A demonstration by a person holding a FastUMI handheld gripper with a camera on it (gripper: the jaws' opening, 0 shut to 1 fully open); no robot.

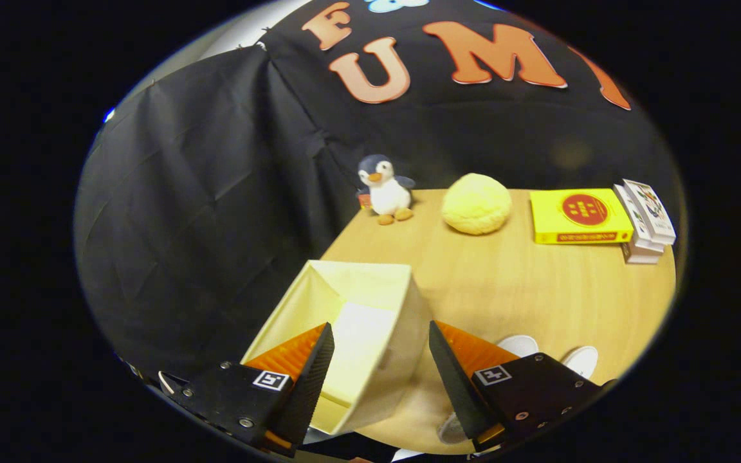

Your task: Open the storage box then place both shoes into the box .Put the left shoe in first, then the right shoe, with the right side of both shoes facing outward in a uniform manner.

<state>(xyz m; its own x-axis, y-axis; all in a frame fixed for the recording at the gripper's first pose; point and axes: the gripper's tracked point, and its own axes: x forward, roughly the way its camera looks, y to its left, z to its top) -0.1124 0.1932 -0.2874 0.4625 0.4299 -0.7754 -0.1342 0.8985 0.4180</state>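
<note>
A cream fabric storage box (370, 283) stands at the near left corner of the wooden table (512, 289), its top open and its pale inside showing nothing in it. My gripper (381, 328) hangs above the box's near right part, open, nothing held; the box's right wall lies between the fingers. White rounded parts of the shoes (518, 344) (581, 360) peek out on the table just beyond the right finger, mostly hidden by it. Another white piece (451, 429) shows under that finger.
At the table's far edge stand a penguin plush (384, 190), a yellow fluffy ball (476, 203), a flat yellow box (577, 215) and a stack of white card boxes (646, 222). Black cloth walls close off the back and left.
</note>
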